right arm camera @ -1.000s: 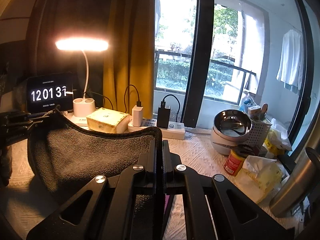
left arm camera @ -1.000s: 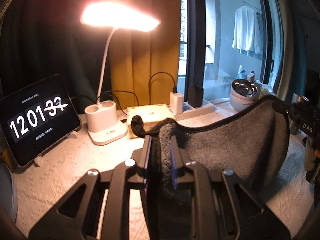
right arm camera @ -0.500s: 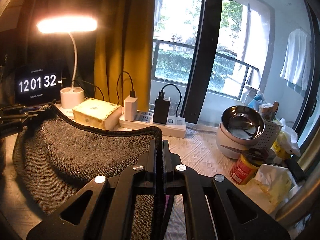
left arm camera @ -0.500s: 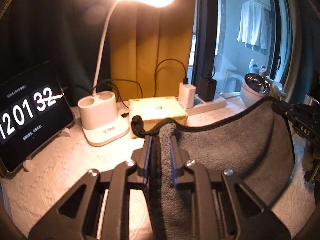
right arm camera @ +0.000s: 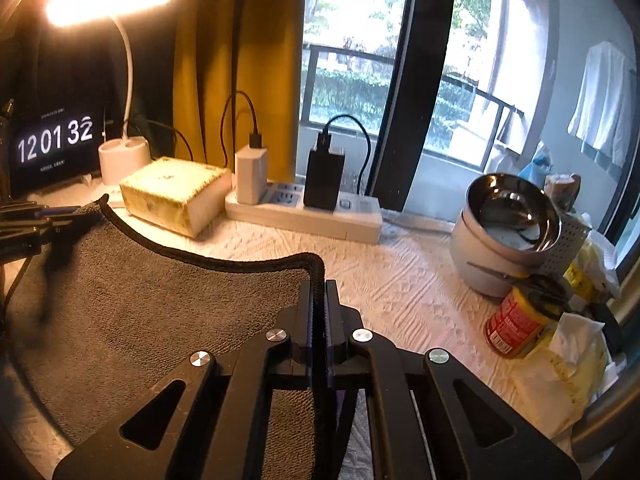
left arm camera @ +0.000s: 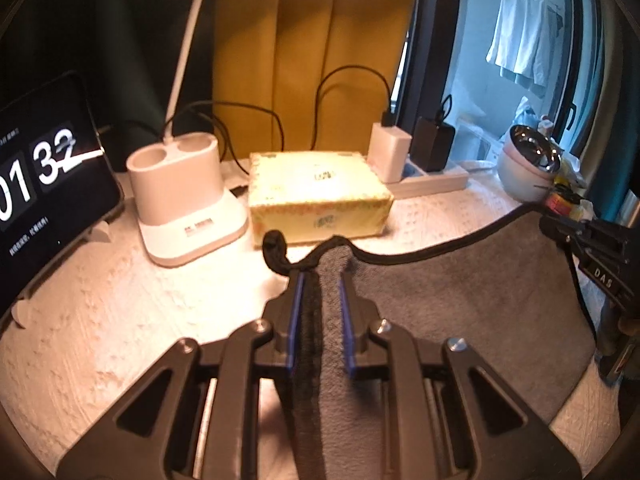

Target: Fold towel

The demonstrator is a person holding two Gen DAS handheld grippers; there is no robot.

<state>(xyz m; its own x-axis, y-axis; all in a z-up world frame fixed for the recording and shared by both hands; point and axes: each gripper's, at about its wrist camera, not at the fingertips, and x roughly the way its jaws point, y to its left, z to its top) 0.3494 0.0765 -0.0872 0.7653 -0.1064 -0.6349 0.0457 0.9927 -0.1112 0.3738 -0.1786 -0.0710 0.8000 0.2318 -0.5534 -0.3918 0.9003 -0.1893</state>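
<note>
A grey towel [left arm camera: 460, 312] with black piping hangs stretched between my two grippers above the white table. My left gripper [left arm camera: 320, 280] is shut on one top corner; a black hem loop pokes out past the fingers. My right gripper [right arm camera: 319, 286] is shut on the other top corner, the towel [right arm camera: 152, 312] spreading to its left. The right gripper also shows at the right edge of the left wrist view [left arm camera: 560, 226], and the left gripper at the left edge of the right wrist view [right arm camera: 48, 216].
At the back stand a tablet clock [left arm camera: 40, 184], a white lamp base [left arm camera: 184, 204], a yellow tissue box [left arm camera: 320, 196] and a power strip with chargers [right arm camera: 304, 212]. On the right are steel bowls [right arm camera: 508, 216], a red can [right arm camera: 516, 324] and crumpled bags [right arm camera: 560, 376].
Both grippers have moved forward toward the back of the table and lower, carrying the towel's top edge with them. The grips are unchanged.
</note>
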